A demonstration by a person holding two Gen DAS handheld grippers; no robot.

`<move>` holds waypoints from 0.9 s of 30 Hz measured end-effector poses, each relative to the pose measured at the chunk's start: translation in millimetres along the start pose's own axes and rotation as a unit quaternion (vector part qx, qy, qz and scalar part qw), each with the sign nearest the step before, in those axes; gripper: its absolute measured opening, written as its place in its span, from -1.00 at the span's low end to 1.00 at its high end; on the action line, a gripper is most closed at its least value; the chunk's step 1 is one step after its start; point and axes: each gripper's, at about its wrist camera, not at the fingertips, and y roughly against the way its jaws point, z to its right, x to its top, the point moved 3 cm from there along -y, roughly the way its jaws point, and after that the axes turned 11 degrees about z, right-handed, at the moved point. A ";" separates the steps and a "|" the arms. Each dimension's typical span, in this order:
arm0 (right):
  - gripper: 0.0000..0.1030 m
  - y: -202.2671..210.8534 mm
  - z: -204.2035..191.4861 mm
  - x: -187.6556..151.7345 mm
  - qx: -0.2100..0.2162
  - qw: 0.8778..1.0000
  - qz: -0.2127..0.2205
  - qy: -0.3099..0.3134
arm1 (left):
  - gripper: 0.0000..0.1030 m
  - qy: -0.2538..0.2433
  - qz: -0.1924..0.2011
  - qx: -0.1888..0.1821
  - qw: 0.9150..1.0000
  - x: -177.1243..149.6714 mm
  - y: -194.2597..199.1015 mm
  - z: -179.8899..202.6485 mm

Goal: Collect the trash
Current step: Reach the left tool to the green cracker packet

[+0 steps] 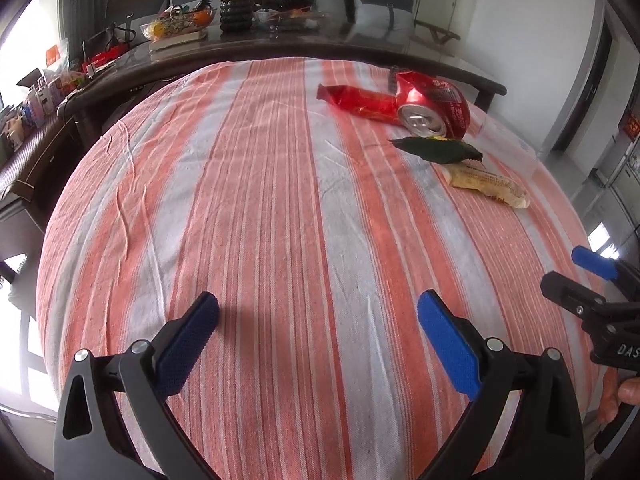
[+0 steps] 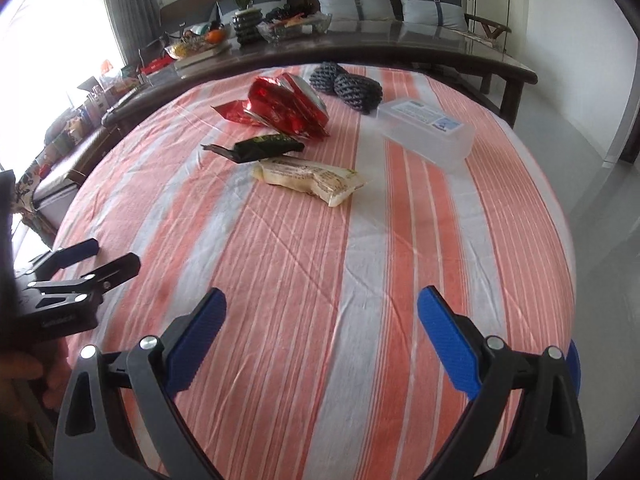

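Meanwhile both hand-held grippers, left (image 1: 318,322) and right (image 2: 321,318), gape over the striped cloth (image 2: 360,264); the clear lidded box's (image 2: 428,132) contents are unreadable.

On the striped orange-and-grey tablecloth (image 2: 320,260), upper centre of the right wrist frame, the crushed red can (image 2: 298,106) lies above the dark green wrapper (image 2: 264,147), the pale yellow packet (image 2: 310,180) below, the clear plastic box (image 2: 426,128) rightward.

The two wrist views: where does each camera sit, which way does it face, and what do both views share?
Left wrist: sits behind the open left gripper, faces across the striped tablecloth toward the crushed red can; the right gripper shows at the right edge.
Right wrist: sits behind the open right gripper, faces the same cloth; the left gripper shows at the left edge.
Shared: can, dark green wrapper, beige packet, plant pot.
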 end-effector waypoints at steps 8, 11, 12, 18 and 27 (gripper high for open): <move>0.82 -18.5 10.1 -5.0 -0.020 1.000 -0.014 -0.005 | 0.90 -0.024 -0.010 0.008 1.000 -1.2 -2.4 4.3; 0.84 -19.9 8.8 -7.3 -0.025 1.000 -0.007 0.001 | 0.90 -0.020 -0.009 0.002 1.000 -0.9 -1.4 2.6; 0.84 -19.6 8.4 -6.9 -0.024 1.000 -0.006 0.002 | 0.90 -0.016 -0.008 -0.003 1.000 -0.5 -0.8 1.1; 0.90 -20.2 5.7 -8.2 -0.026 1.000 -0.007 0.009 | 0.90 0.008 0.000 -0.020 1.000 1.6 2.2 -5.2; 0.91 -20.6 4.4 -8.8 -0.027 1.000 -0.005 0.007 | 0.90 -0.050 0.035 -0.119 0.991 54.6 -2.5 42.9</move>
